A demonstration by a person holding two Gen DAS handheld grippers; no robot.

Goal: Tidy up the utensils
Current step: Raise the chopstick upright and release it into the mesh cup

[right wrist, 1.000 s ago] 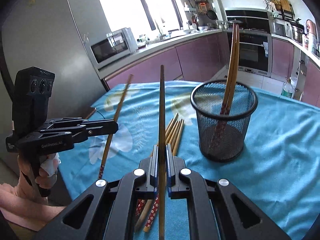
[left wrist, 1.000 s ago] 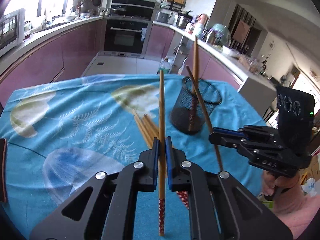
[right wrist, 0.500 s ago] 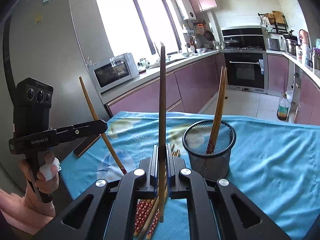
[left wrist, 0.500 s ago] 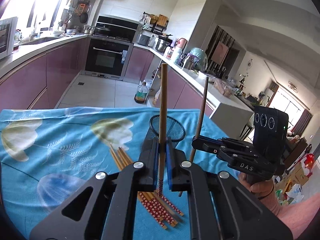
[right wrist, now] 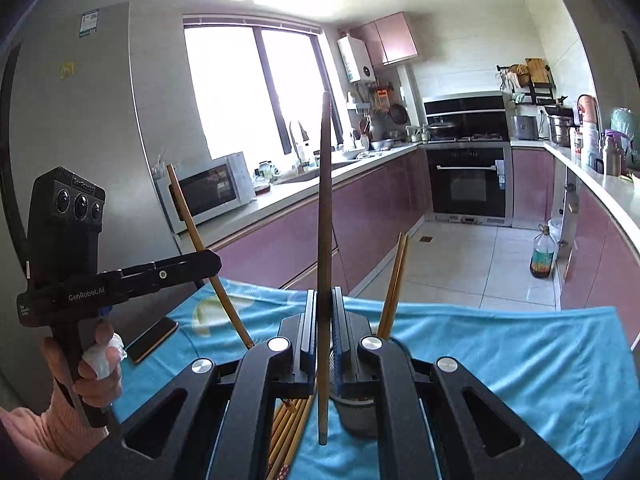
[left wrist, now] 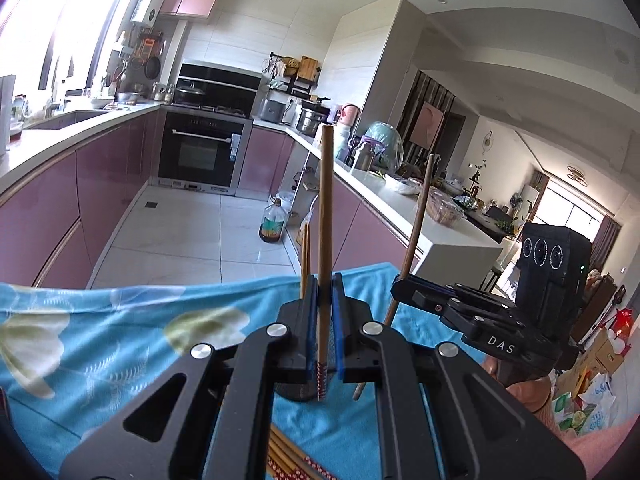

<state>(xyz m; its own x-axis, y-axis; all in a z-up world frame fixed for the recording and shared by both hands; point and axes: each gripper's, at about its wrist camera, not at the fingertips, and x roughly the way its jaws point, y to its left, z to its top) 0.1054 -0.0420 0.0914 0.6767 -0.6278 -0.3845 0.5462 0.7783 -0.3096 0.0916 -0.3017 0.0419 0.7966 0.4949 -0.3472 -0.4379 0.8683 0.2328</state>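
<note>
My left gripper (left wrist: 323, 292) is shut on a wooden chopstick (left wrist: 325, 216) held upright, its red patterned end down. My right gripper (right wrist: 323, 308) is shut on a darker chopstick (right wrist: 324, 208), also upright. Each gripper shows in the other's view: the right one (left wrist: 400, 285) with its chopstick (left wrist: 418, 216), the left one (right wrist: 214, 258) with its chopstick (right wrist: 196, 236). The black mesh holder (right wrist: 356, 416) is mostly hidden behind the right gripper's jaws, with two chopsticks (right wrist: 394, 284) standing in it. Several loose chopsticks (right wrist: 290, 428) lie on the blue cloth (right wrist: 520, 360).
A dark phone (right wrist: 154, 338) lies at the table's left edge. Kitchen counters, an oven (left wrist: 200, 152) and an oil bottle (left wrist: 272, 220) on the floor lie beyond the table. A hand holds each gripper handle.
Both grippers have tilted upward and risen, so the table and holder have dropped low in view. The held chopsticks now stand nearly upright near the holder.
</note>
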